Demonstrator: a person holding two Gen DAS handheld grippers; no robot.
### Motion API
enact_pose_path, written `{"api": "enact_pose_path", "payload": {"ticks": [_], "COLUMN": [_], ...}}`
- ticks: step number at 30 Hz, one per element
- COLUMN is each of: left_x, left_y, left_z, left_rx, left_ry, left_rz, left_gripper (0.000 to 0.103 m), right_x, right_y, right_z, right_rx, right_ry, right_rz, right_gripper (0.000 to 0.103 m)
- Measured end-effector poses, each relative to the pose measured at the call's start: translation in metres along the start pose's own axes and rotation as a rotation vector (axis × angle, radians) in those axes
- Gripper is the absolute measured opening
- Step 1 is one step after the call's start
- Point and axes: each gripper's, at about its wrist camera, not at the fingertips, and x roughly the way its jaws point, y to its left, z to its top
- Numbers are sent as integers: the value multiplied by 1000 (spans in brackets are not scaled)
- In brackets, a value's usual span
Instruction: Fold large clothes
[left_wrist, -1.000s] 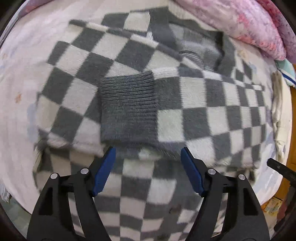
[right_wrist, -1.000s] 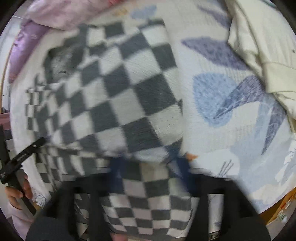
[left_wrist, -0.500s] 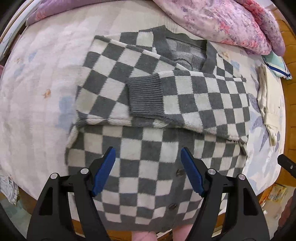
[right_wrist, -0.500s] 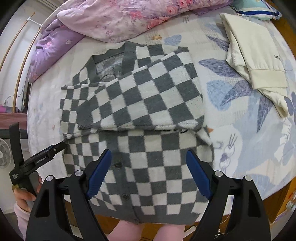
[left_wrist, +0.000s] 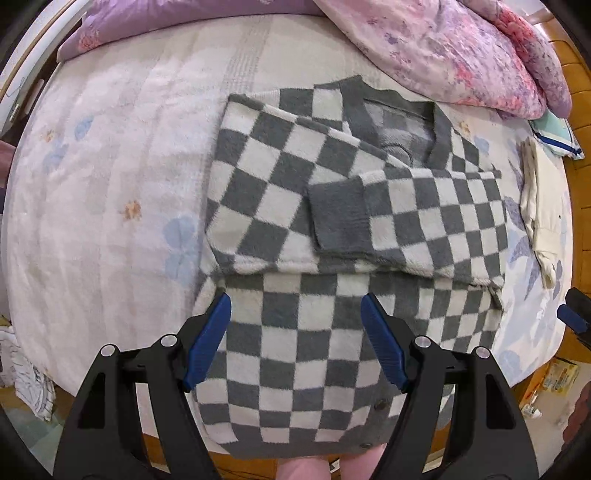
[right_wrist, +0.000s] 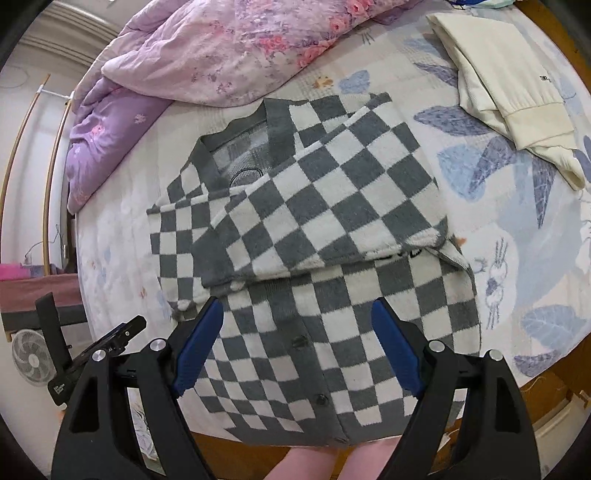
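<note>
- Both grippers have risen off the cardigan since 1 s ago; more bed now in view.
- Left gripper (left_wrist: 295, 339) and right gripper (right_wrist: 297, 345): jaws wide apart, holding nothing, above the hem.
- Cardigan (left_wrist: 332, 229) flat on bed (left_wrist: 110, 184), 2 sleeves folded across chest.
- Cream garment (right_wrist: 509, 92) beside it; quilt (right_wrist: 229, 48) beyond.

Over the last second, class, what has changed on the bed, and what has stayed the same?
Both grippers, left and right, rose away from the checked cardigan, so far more of the bed shows. Both stayed open and empty. The cardigan stayed put, sleeves folded across; the cream garment did not move.
</note>
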Motion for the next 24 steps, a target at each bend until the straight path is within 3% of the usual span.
{"api": "enact_pose_path", "payload": {"ticks": [15,21,24], "left_x": [51,70,78], "left_y": [5,3,3], "left_z": [94,139,161], "left_rx": [-70,-40,-5], "left_ry": [53,52,45], "left_rz": [61,135,222], "left_gripper": [74,74,74], "right_x": [36,52,59], "right_y": [-12,-27,-33], "right_z": [93,126,139], "right_rx": [18,54,65], "right_ry": [24,29,27], "right_rz": [-24,-34,-41], "right_gripper": [79,79,79]}}
